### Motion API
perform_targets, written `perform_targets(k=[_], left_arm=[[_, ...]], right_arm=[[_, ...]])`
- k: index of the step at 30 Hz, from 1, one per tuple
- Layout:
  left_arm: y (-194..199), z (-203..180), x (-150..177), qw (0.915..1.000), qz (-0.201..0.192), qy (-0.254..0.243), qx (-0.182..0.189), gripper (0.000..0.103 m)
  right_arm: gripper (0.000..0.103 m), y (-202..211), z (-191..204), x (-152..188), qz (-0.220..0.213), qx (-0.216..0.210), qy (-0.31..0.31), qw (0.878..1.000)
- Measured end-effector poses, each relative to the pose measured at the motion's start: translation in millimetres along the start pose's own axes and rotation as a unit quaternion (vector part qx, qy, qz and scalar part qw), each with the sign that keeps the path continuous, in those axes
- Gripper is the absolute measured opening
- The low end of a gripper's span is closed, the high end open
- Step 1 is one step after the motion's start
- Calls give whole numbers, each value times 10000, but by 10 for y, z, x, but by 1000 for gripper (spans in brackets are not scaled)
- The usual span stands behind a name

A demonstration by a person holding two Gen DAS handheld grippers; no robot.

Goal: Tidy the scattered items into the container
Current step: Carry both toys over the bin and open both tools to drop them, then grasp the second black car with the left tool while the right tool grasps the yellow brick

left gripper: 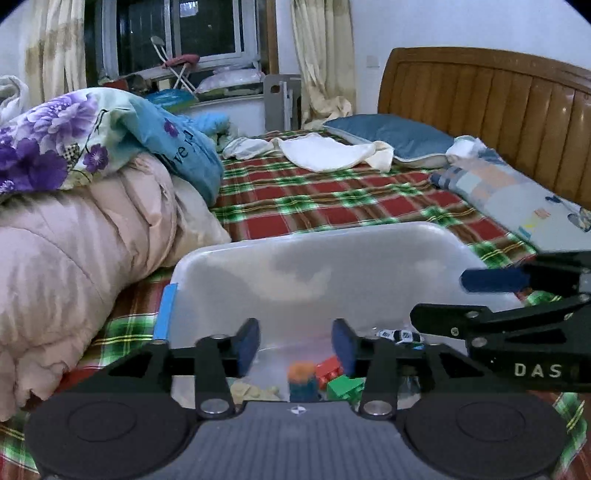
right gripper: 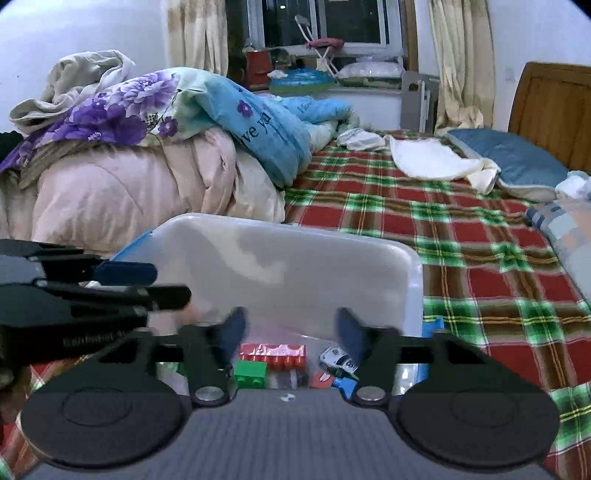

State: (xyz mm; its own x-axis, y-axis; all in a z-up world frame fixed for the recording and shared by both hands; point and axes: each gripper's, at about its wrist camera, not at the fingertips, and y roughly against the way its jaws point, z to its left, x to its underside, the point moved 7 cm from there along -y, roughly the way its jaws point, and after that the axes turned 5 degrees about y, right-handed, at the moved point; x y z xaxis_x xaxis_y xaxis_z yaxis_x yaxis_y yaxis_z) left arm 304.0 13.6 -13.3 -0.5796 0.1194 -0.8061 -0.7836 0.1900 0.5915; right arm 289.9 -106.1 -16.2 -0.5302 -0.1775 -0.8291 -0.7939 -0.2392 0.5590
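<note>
1. Behind everything is a bedroom with a dark window (left gripper: 207,29), pale curtains (left gripper: 325,55) and a wooden headboard (left gripper: 487,107).
2. Both grippers are over a bed with a red and green checked blanket (left gripper: 332,199).
3. Far past the fingers lie a blue pillow (left gripper: 391,138) and a white cloth (left gripper: 325,155).
4. Off to the left of the fingers sits a big pink quilt (left gripper: 74,258) with a flowery purple cover (left gripper: 48,147) on top.
5. Right in front of both grippers stands the clear plastic container (left gripper: 314,273), with its far wall rising up past the fingertips.
6. The left gripper (left gripper: 295,345) has its two blue pads apart, and nothing is held between them.
7. Just below and between its fingers, inside the container, are a red block (left gripper: 327,369), a green block (left gripper: 345,387) and a small orange and blue toy (left gripper: 302,382).
8. A little white toy car (left gripper: 400,335) lies in the container just to the right of the left gripper's right finger.
9. The right gripper (right gripper: 290,332) also has its pads wide apart and holds nothing.
10. Between its fingers, down in the container, you can see the red block (right gripper: 273,355), the green block (right gripper: 252,373) and the white toy car (right gripper: 338,357).
11. Each gripper shows at the side of the other one's view, close by over the container.
</note>
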Motion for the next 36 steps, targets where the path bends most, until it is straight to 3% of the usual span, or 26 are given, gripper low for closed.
perform_targets(k=[3, 7, 12, 15, 22, 26, 30, 33, 35, 36], left_arm=[[177, -1, -10, 9998, -182, 103, 20, 54], [541, -13, 25, 9980, -578, 147, 195, 64], [879, -76, 325, 9968, -765, 70, 242, 68], [874, -131, 663, 9978, -565, 158, 322, 70], [369, -357, 1444, 9956, 508, 740, 269, 69], [161, -491, 1567, 9931, 657, 935, 269, 68], [-30, -595, 1505, 9947, 477, 866, 286, 68], [-185, -583, 1443, 9953, 489, 812, 199, 57], [-249, -515, 1447, 9941, 615, 851, 256, 37], [-253, -479, 1448, 9940, 630, 844, 286, 34]], right_arm=[[66, 172, 23, -42, -271, -7, 124, 9996], [67, 527, 20, -67, -740, -27, 180, 9971], [71, 843, -8, 100, -1012, -16, 130, 9948], [73, 856, -53, 369, -873, -14, 93, 9961], [73, 543, -165, 1200, -18, -101, -34, 9999], [72, 457, -176, 1476, 141, -54, 237, 9996], [71, 351, -196, 1612, 224, -167, 392, 9988], [71, 274, -189, 1675, 226, -310, 431, 9983], [71, 236, -192, 1675, 152, -384, 476, 9980], [72, 201, -189, 1653, 133, -391, 497, 9979]])
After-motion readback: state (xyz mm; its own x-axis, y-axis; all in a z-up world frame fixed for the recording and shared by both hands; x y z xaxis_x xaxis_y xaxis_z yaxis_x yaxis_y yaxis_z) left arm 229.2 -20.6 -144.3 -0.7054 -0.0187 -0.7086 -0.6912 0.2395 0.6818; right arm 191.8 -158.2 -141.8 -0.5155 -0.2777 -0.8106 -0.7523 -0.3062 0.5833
